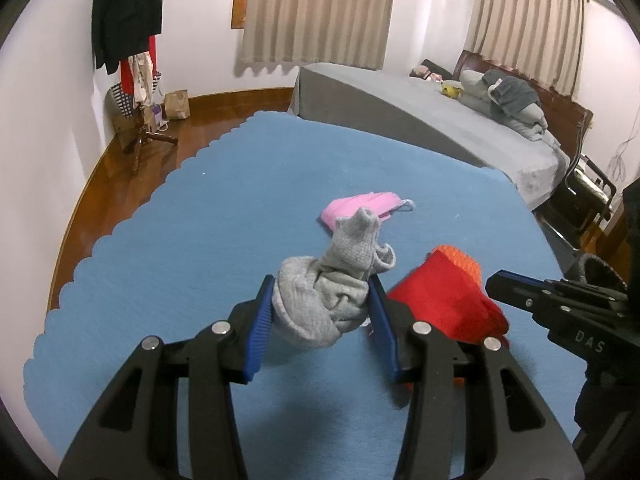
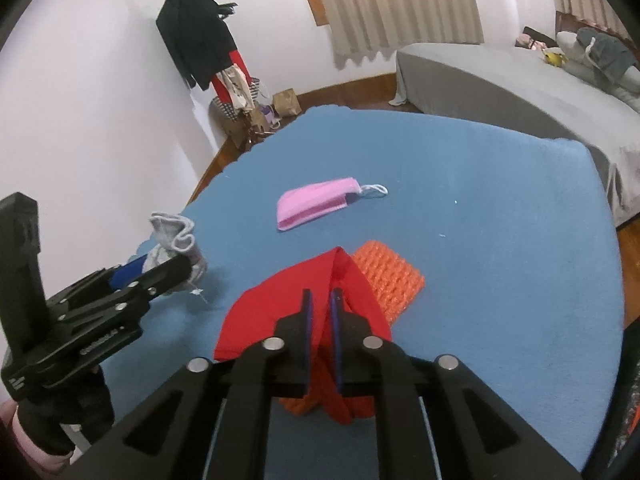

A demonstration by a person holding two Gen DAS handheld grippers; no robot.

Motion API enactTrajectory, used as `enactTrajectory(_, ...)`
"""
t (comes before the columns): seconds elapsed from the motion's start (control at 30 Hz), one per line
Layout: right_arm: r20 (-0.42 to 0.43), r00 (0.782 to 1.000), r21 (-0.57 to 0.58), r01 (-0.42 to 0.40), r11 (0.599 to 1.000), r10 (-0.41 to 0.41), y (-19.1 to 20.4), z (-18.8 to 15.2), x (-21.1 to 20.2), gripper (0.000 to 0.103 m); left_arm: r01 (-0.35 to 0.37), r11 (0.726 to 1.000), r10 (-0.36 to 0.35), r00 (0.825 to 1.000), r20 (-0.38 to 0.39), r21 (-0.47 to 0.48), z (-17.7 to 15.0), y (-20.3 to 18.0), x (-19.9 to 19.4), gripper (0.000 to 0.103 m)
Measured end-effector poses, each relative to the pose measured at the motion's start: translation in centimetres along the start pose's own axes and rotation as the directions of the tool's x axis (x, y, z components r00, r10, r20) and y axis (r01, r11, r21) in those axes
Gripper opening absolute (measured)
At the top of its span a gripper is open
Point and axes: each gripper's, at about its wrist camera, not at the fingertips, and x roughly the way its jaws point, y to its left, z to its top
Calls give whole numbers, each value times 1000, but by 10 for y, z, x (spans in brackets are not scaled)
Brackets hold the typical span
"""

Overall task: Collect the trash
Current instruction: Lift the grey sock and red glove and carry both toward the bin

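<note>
Left tool pinching grey sock; right tool clamped on red cloth

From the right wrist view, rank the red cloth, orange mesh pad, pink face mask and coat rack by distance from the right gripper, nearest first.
1. Red cloth: pinched between the fingers of the right gripper.
2. Orange mesh pad: just beyond, slightly right, partly under the cloth.
3. Pink face mask: mid-blanket, ahead.
4. Coat rack: far left corner by the wall.

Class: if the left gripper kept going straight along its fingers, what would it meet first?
Probably the pink mask, beyond the grey sock the left gripper holds; depth is hard to judge.
</note>
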Motion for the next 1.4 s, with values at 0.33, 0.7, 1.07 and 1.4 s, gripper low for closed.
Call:
enactTrajectory(0.33,-45,997,-8,54,999,-54,-5,3,43,59,-24,999,24,999,-24,-27,-5,14,9,44)
enactTrajectory(0.7,-43,999,-35,-28,999,27,4,0,18,10,-19,999,18,1000,-10,-29,-5,9,4,44)
enactTrajectory(1.07,96,993,-29,-59,998,62,9,13,-55,10,10,1000,-11,999,43,6,7,-23,-26,44)
enactTrajectory(1.4,188,982,-10,-26,1000,28,0,16,-111,9,62,997,-65,994,84,43,20,-64,-53,44)
